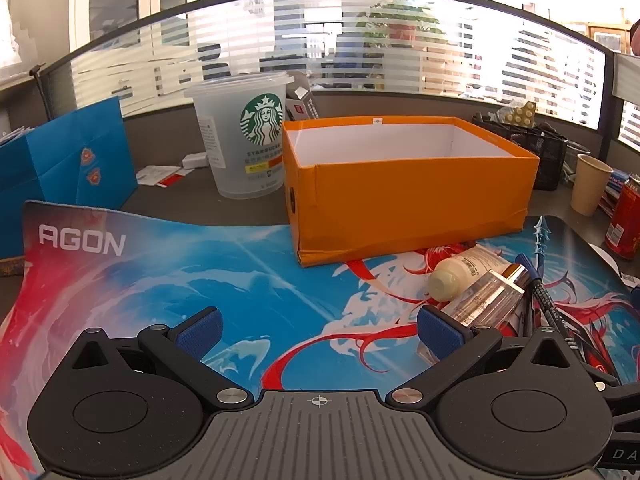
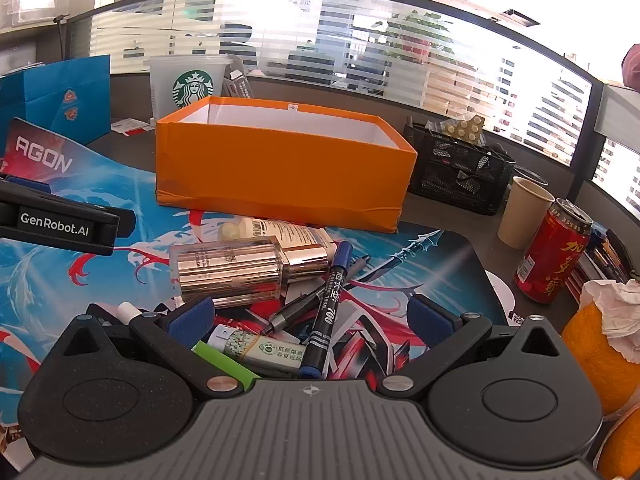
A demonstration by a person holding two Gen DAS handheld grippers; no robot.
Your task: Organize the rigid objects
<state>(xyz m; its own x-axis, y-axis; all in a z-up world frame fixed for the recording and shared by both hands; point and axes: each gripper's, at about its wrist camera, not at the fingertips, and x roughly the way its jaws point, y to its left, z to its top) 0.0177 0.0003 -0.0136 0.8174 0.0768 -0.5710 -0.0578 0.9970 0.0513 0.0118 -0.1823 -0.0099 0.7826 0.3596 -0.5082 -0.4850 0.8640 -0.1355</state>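
Between the wide-spread fingers of the right gripper [image 2: 310, 316] lie a blue marker [image 2: 328, 304] and a small white tube [image 2: 260, 350]; nothing is pinched. Just past them lies a shiny gold bottle [image 2: 236, 268]. Farther ahead sits the orange box [image 2: 280, 168]. The left gripper [image 1: 318, 330] is spread wide too, over the bare mat [image 1: 240, 272].

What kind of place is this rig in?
Most likely an office desk: a frosted glass partition behind it, a mesh desk organizer with supplies, and an AGON desk mat under the orange box.
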